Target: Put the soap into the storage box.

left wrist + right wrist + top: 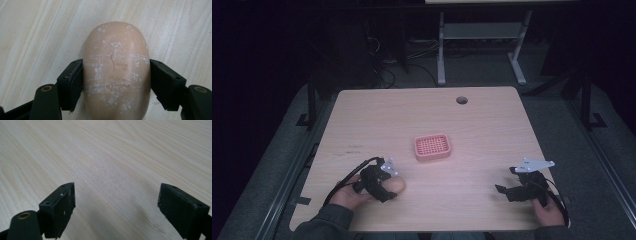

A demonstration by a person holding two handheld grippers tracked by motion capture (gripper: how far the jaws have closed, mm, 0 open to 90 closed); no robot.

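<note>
So the left gripper (116, 82) has its jaws clamped on a bar of soap (116, 72), one pad pressing on each long side. In the high view the soap (396, 185) sits on the tabletop (492, 120) near the front left corner, just in front of the person's left hand (349, 196), and from there it looks like it's resting on the wood, not lifted.

What worries me: the soap is rounded and smooth, with chalky white flecks on top, and the pads only catch it around the middle of its curved sides. My guess is a squeeze that's a bit off-centre could squirt it forward out of the jaws, or let it swivel once it comes up. A quick swing toward the pink soap dish (432, 147) could do the same. The dish is fairly small too, so a tilted bar might land on the rim and slide off.

Orientation: in the left gripper view the long axis runs straight away from the gripper, in line with the jaws, far rounded end pointing ahead. The broad face is up, lying flat.

The right gripper (116, 207) has its jaws wide apart with nothing between them, just bare wood. In the high view it (523, 188) sits at the front right, well apart from the soap and dish.
</note>
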